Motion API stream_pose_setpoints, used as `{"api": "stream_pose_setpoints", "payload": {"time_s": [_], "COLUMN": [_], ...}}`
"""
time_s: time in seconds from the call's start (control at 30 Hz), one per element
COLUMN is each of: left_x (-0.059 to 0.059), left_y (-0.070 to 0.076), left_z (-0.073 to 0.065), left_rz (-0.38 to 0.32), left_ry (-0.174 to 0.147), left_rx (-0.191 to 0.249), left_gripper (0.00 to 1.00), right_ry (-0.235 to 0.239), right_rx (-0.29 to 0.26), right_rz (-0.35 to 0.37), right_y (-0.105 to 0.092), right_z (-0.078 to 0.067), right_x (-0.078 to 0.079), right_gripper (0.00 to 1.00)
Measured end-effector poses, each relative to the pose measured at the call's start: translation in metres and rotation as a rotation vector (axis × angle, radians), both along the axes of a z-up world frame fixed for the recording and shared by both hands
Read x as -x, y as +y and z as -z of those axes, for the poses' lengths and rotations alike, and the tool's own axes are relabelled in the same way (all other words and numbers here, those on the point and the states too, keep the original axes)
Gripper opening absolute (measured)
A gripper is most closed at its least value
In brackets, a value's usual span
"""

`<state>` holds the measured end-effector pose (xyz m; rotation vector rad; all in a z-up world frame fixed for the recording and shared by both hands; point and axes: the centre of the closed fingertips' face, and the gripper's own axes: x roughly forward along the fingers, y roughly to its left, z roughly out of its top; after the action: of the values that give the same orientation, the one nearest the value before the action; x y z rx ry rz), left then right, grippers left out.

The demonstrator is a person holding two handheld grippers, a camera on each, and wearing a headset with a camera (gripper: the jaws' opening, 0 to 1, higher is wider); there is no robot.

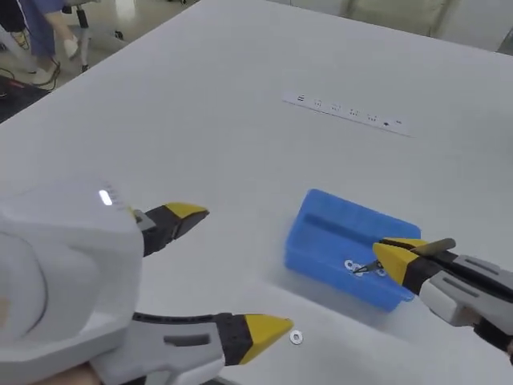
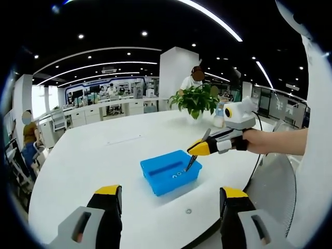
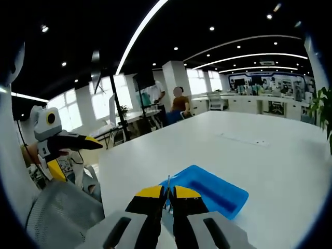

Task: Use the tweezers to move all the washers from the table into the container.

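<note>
A blue container (image 1: 337, 228) lies on the white table (image 1: 240, 120), and two washers (image 1: 350, 265) lie inside it. My right gripper (image 1: 394, 255) is shut on the tweezers (image 1: 365, 269), whose tips reach down into the container beside those washers. One washer (image 1: 296, 338) lies on the table in front of the container, close to the lower jaw of my left gripper (image 1: 228, 271), which stands open and holds nothing. The left gripper view shows the container (image 2: 170, 175), the loose washer (image 2: 188, 211), the right gripper (image 2: 207, 147) and the tweezers (image 2: 193, 162). In the right gripper view the container (image 3: 212, 193) sits just past the shut jaws.
A power strip (image 1: 349, 112) is set into the table behind the container. The table edge runs close below the loose washer. A potted plant (image 2: 196, 99) stands at the far side of the table. People and desks are in the room beyond.
</note>
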<state>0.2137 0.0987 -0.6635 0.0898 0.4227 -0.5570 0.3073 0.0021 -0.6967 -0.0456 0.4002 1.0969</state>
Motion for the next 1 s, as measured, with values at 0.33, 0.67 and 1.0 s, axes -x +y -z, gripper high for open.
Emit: {"api": "stream_pose_setpoints", "payload": {"time_s": [0.33,0.67,1.0], "left_x": [-0.009,-0.012,-0.010], "left_y": [-0.011,0.002,0.012], "left_z": [-0.002,0.001,0.003], "left_rz": [0.063,0.041,0.017], "left_ry": [0.000,0.000,0.005], "left_rx": [0.007,0.013,0.007], "left_gripper": [0.78,0.78,0.77], "right_ry": [-0.012,0.057,0.091], "right_rx": [0.017,0.117,0.130], "right_rz": [0.031,-0.038,-0.061], "right_y": [-0.009,0.009,0.028], "right_z": [-0.005,0.029,0.042], "right_x": [-0.035,-0.038,-0.045], "right_gripper": [0.03,0.03,0.03]}}
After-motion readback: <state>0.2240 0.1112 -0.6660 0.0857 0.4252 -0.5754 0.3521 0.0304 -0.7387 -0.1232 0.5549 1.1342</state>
